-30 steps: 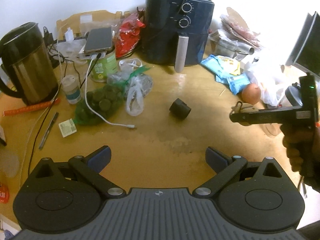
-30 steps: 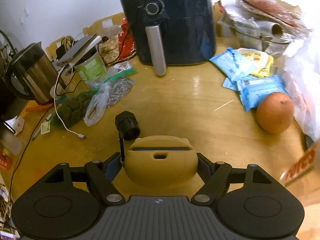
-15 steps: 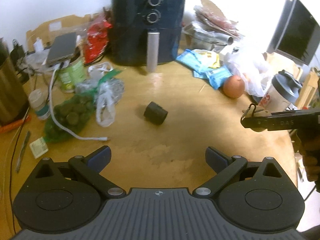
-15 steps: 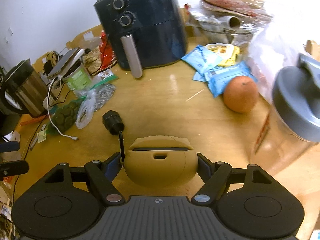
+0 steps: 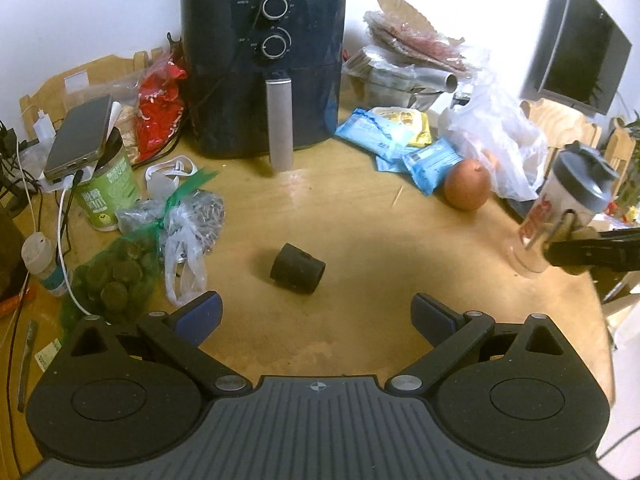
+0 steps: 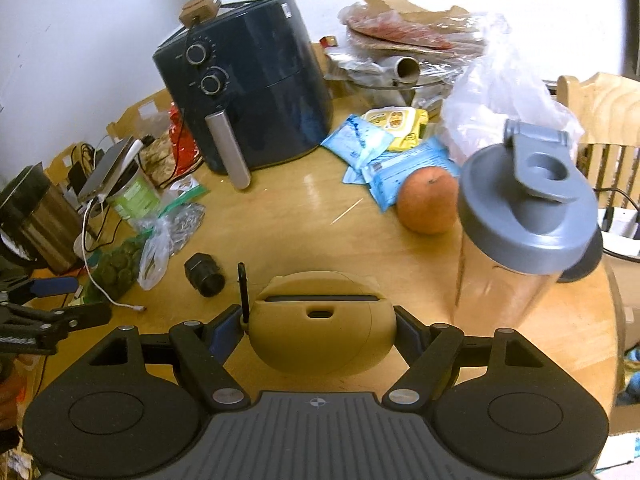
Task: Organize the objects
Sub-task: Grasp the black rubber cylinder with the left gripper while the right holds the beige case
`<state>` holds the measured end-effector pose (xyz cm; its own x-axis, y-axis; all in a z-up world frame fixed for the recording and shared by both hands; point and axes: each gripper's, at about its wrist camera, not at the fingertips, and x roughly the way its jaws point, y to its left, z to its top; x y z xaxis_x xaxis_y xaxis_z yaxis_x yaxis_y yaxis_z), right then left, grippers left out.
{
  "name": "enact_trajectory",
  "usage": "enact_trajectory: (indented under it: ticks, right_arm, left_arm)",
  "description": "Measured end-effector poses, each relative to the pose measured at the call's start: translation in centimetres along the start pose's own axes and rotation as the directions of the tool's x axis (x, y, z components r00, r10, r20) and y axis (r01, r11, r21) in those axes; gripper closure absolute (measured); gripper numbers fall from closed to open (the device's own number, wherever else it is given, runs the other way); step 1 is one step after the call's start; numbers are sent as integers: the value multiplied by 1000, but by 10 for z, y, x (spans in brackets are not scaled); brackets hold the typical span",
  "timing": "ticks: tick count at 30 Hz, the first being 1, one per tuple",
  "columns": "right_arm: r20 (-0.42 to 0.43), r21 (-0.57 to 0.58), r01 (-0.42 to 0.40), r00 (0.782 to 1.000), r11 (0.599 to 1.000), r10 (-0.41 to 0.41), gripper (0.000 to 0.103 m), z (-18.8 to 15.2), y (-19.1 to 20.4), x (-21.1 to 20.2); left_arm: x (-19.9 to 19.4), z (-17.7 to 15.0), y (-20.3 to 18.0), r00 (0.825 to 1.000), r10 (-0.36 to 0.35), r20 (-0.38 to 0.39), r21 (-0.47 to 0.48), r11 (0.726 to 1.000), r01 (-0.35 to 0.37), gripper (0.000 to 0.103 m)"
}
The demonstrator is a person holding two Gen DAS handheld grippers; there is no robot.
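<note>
My right gripper [image 6: 320, 330] is shut on a tan rounded case [image 6: 322, 320] with a black loop strap, held above the wooden table [image 6: 360, 240]. It also shows at the right edge of the left wrist view [image 5: 568, 256]. My left gripper [image 5: 316, 314] is open and empty, low over the table, just behind a small black cylinder [image 5: 297, 269] that lies on its side; the cylinder also shows in the right wrist view [image 6: 205, 274]. A clear shaker bottle [image 6: 524, 232] with a grey lid stands just right of the tan case.
A dark air fryer [image 5: 262, 68] stands at the back. An orange [image 5: 466, 190], blue snack packs [image 5: 404, 148] and plastic bags [image 5: 496, 136] lie at the right. A green net bag [image 5: 116, 276], green can [image 5: 106, 192], phone [image 5: 80, 136] and cables crowd the left.
Both grippers have drawn back and turned right. The shaker bottle has come close beside the right gripper. The tan case stays gripped; the left jaws stay open.
</note>
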<state>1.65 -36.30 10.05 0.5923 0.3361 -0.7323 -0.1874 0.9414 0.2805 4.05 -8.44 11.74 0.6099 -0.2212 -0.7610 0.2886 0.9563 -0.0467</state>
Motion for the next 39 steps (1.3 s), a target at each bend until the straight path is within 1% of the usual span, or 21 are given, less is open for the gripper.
enact_trajectory:
  ticks: [12, 22, 24, 25, 26, 39]
  right_arm:
    - [-12, 35, 6, 1000, 999, -5, 24, -15, -8, -2]
    - [-43, 59, 22, 999, 998, -20, 24, -31, -13, -1]
    - [-49, 63, 27, 999, 998, -24, 23, -33, -15, 0]
    - [-51, 66, 30, 998, 997, -27, 24, -33, -17, -1]
    - [-52, 69, 32, 998, 997, -29, 23, -33, -17, -1]
    - [-15, 108, 79, 997, 991, -78, 23, -26, -35, -17]
  left_arm:
    - [34, 7, 3, 1000, 21, -16, 70, 997, -20, 1]
    - [64, 8, 0, 998, 47, -35, 138, 990, -42, 1]
    - [70, 9, 1, 998, 50, -38, 148, 988, -44, 3]
    - [73, 11, 1, 998, 49, -40, 152, 988, -43, 7]
    - [78, 12, 1, 998, 48, -48, 157, 987, -40, 13]
    - [124, 25, 1, 993, 64, -96, 234, 971, -40, 16]
